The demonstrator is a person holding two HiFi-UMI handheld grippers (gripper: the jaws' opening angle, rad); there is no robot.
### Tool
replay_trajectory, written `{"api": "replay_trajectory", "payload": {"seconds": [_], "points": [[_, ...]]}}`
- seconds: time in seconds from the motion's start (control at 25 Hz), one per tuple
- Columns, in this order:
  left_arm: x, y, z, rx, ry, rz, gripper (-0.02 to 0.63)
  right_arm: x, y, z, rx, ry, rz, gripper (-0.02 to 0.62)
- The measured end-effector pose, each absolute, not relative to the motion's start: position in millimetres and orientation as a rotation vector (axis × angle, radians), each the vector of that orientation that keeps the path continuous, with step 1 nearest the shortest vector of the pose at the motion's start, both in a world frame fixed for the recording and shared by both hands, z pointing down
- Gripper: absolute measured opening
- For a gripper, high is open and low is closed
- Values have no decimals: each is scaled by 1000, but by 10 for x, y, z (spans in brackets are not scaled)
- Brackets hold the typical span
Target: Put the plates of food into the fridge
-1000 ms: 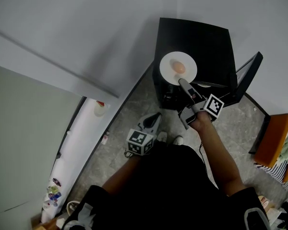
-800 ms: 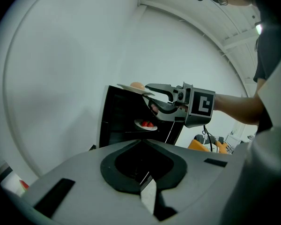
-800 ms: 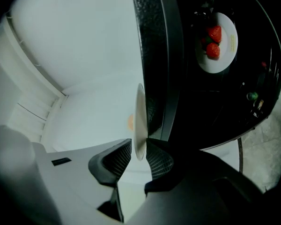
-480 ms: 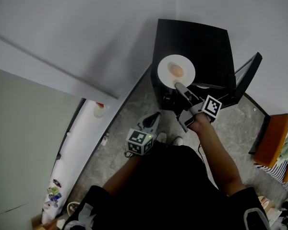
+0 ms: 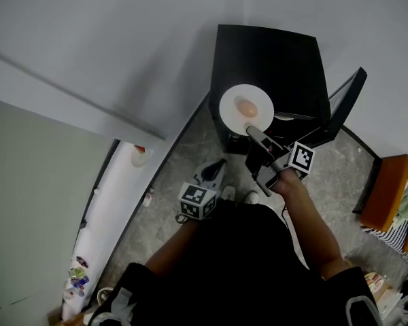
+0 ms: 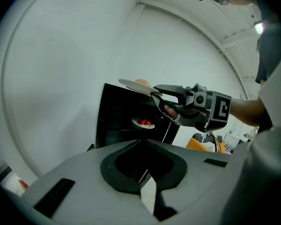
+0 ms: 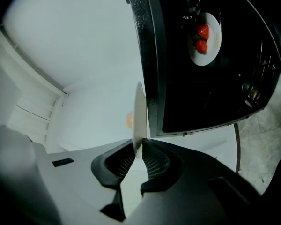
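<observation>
A white plate (image 5: 231,112) with a pale orange piece of food (image 5: 245,106) hangs level over the front top edge of the black fridge (image 5: 272,53). My right gripper (image 5: 253,132) is shut on its near rim; its jaws have just been closing, with the rim between them. The right gripper view shows that plate (image 7: 139,111) edge-on between the pads. A second plate (image 7: 213,46) with strawberries (image 7: 202,32) sits on a shelf inside. The fridge door (image 5: 343,107) stands open to the right. My left gripper (image 5: 219,167) hangs low in front of the fridge, shut and empty.
An orange seat (image 5: 384,195) with striped cloth stands at the right. A white ledge (image 5: 115,202) runs along the left wall with a small bottle (image 5: 140,155) and several little things on it. The floor (image 5: 183,155) is grey stone.
The right gripper and the plate have shifted a little toward me, so the plate overhangs the fridge's front edge more. The left gripper has stayed where it was.
</observation>
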State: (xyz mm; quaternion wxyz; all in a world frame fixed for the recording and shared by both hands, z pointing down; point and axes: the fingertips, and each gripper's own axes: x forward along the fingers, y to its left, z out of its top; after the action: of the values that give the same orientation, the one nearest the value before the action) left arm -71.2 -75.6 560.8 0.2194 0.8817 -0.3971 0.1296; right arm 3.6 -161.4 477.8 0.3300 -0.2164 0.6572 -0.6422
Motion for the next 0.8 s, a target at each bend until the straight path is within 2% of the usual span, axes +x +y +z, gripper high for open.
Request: {"api": "replay_trajectory", "payload": {"seconds": [0.8], "points": [[-671,-574,5745,2423,-1069,391,23,47,-945,5018,-511,1826,-1740,46]]}}
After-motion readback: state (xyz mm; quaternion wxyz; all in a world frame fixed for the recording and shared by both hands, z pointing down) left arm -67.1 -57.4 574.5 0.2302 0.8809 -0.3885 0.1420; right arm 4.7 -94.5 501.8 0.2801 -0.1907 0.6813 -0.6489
